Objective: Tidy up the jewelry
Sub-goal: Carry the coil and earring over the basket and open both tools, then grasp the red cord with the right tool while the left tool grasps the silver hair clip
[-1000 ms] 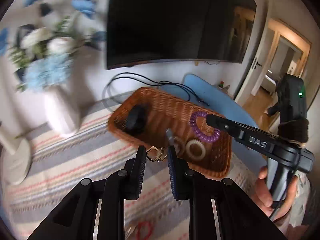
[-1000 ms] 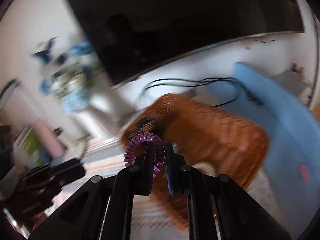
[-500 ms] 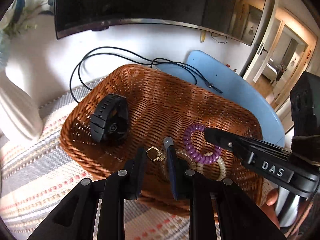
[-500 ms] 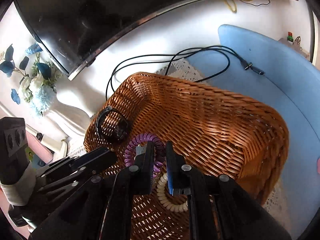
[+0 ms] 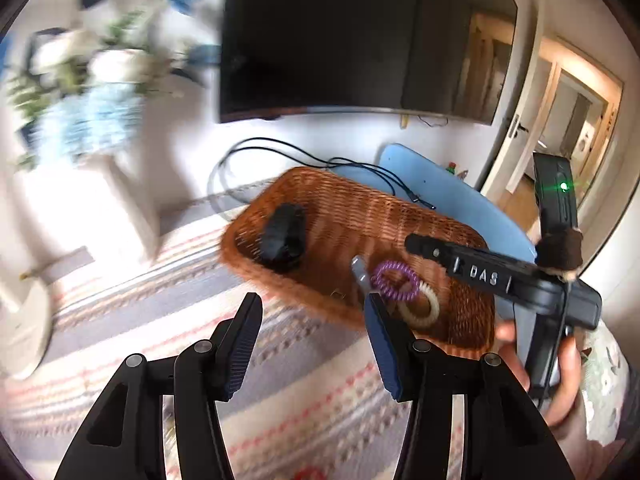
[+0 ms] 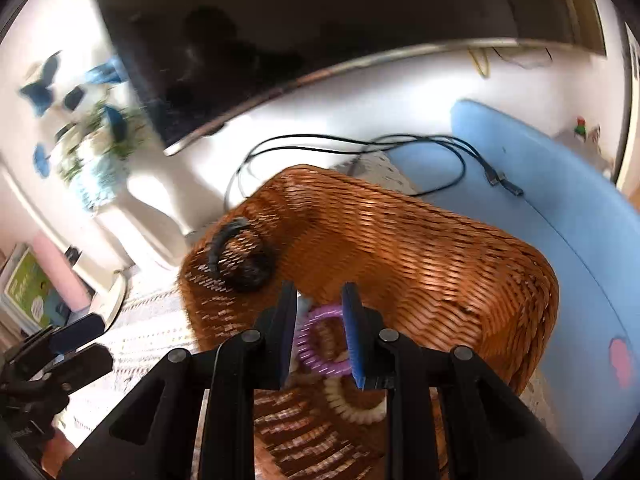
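The wicker basket sits on a striped cloth. Inside lie a black watch, a purple spiral bracelet and a cream one. Left claw is opening, empty; right claw is opening, straddling the purple bracelet without gripping it.

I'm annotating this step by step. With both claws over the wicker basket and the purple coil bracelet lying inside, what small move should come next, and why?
Probably lift the right claw clear of the wicker basket. Its jaws are opening and the purple coil bracelet now seems to lie on the cream coil bracelet, no longer pinched. The left claw is opening too, with nothing between its jaws.
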